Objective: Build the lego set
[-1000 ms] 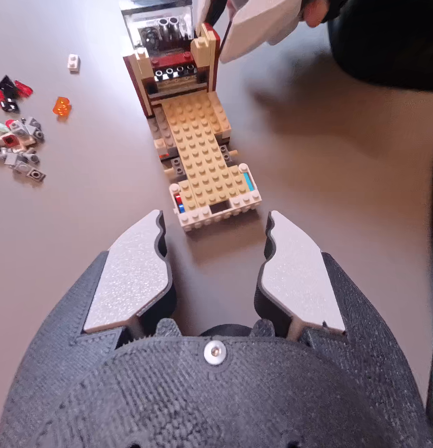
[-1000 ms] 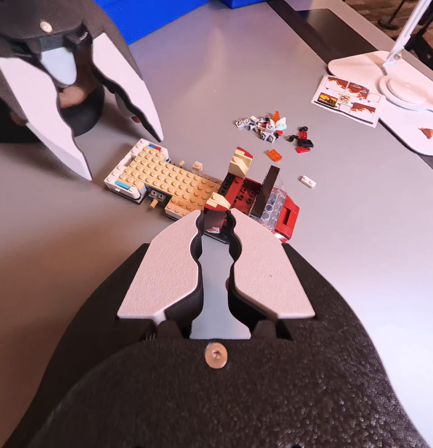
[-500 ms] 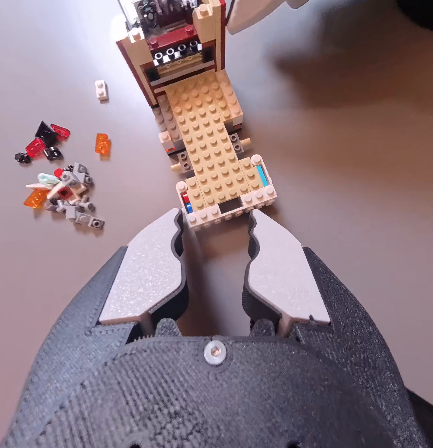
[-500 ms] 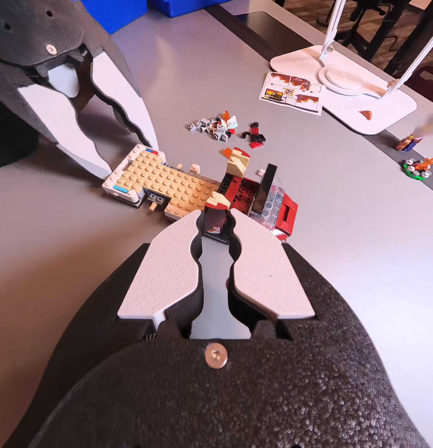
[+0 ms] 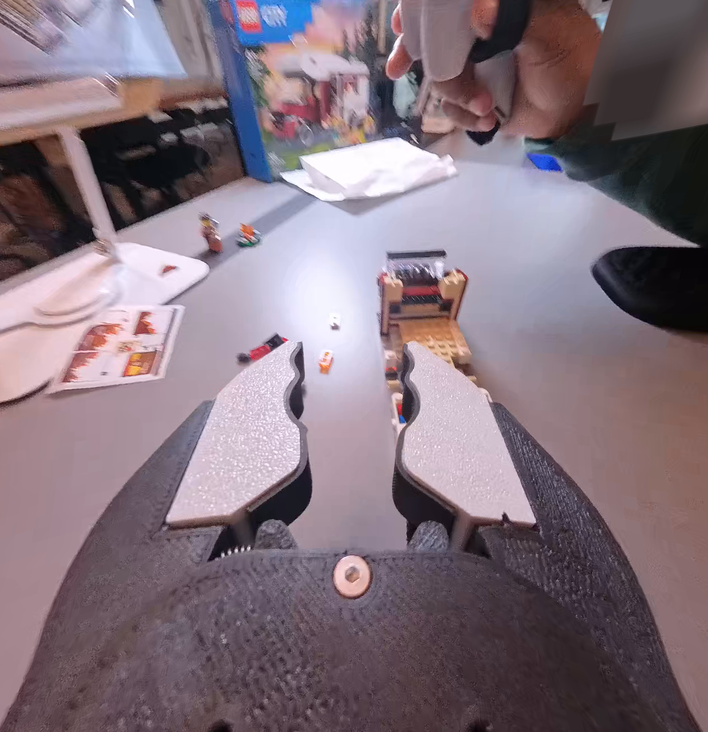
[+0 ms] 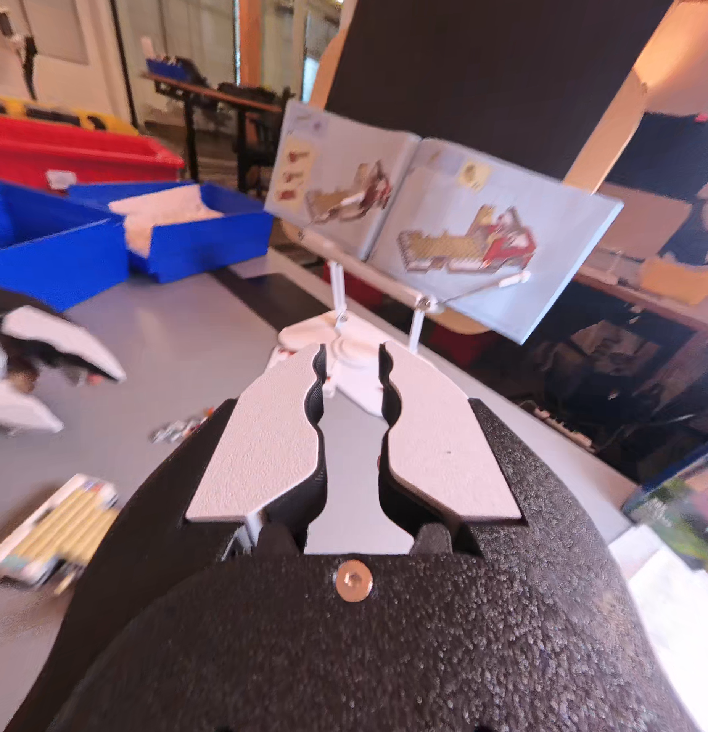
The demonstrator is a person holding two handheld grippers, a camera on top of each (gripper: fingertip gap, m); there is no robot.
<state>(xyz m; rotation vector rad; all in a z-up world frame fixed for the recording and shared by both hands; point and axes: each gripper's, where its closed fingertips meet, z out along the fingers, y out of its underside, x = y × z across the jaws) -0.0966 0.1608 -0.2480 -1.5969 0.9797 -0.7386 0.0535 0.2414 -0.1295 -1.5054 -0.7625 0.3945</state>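
1. The half-built lego model (image 5: pixel 421 313) sits on the grey table (image 5: pixel 542 435), just ahead of and slightly right of the left gripper (image 5: pixel 352 352). It is a long tan studded deck with a dark-red and cream cab at the far end, and its near end is hidden behind the left gripper's right finger.
2. Handling, as a judgement: it is light, hard plastic, stiff where plates overlap but liable to pop apart at the seams. The slim deck would likely flex or shed pieces if lifted by one tip.
3. The best hold looks to be across the deck's long side edges near the middle, or around the blocky cab walls. The clear windscreen part and the thin upright pieces look easiest to knock off.
4. Loose pieces lie to the left of the model: a small white plate (image 5: pixel 335 320), an orange translucent piece (image 5: pixel 326 361) and a red-and-black cluster (image 5: pixel 265 348). They are tiny and smooth, so likely to skid under a pinch.
5. The left gripper is parted to a moderate gap and holds nothing.
6. The right gripper (image 6: pixel 351 348) is raised above the table and pointed at the instruction booklet (image 6: pixel 435 233) on its white stand (image 6: pixel 344 356). Its jaws stand apart by a narrower gap, with nothing between them.
7. Farther out are a sticker sheet (image 5: pixel 118 350), a minifigure (image 5: pixel 210 237), the set's box (image 5: pixel 305 79) and blue bins (image 6: pixel 106 233).
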